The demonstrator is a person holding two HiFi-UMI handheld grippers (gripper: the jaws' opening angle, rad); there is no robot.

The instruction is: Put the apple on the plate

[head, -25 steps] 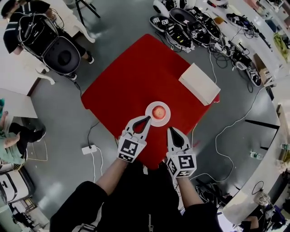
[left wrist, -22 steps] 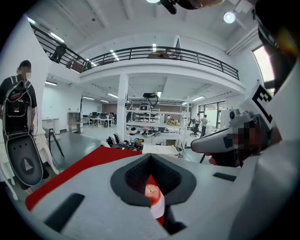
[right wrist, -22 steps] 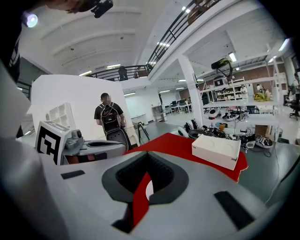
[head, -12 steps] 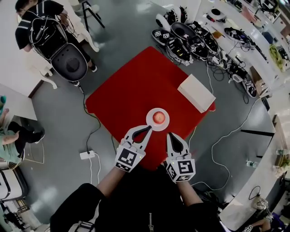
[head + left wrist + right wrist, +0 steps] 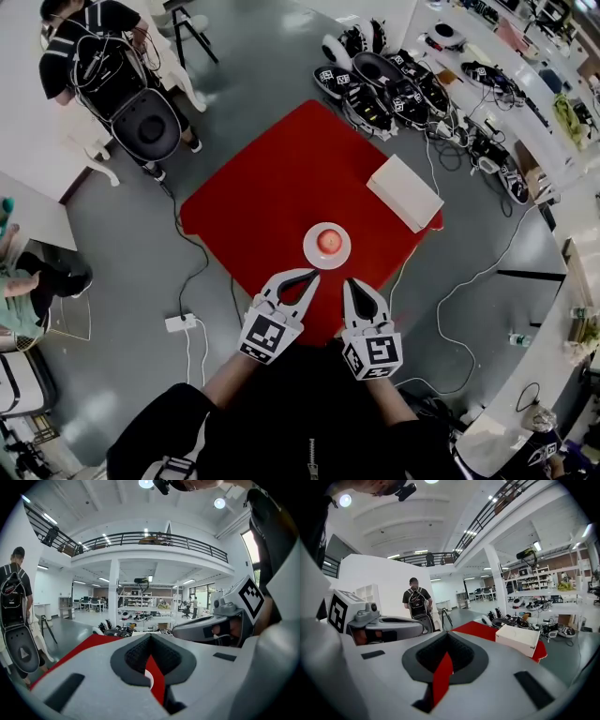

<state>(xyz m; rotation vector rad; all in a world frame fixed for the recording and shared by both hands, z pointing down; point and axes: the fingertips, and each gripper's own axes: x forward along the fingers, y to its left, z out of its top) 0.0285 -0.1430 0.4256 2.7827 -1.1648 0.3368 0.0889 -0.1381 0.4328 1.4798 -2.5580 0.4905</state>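
Note:
A red apple [image 5: 328, 242] sits in the middle of a small white plate [image 5: 313, 253] near the front edge of the red table [image 5: 272, 197]. My left gripper [image 5: 314, 274] hovers just in front of the plate, apart from it, shut with nothing in it. My right gripper [image 5: 348, 281] is beside it, also shut and holding nothing. In the left gripper view the jaws meet, and a sliver of the plate [image 5: 148, 678] shows through the slit. The right gripper view shows only the red table [image 5: 478, 630] beyond its closed jaws.
A white box [image 5: 405, 193] lies on the table's right part. Several spare grippers and cables [image 5: 394, 89] lie on the floor beyond. A person with a backpack stands by a black chair [image 5: 150, 127] at far left. A power strip [image 5: 180, 322] lies on the floor at left.
Both grippers have drawn back from the plate toward the person and risen a little. The apple stays on the plate.

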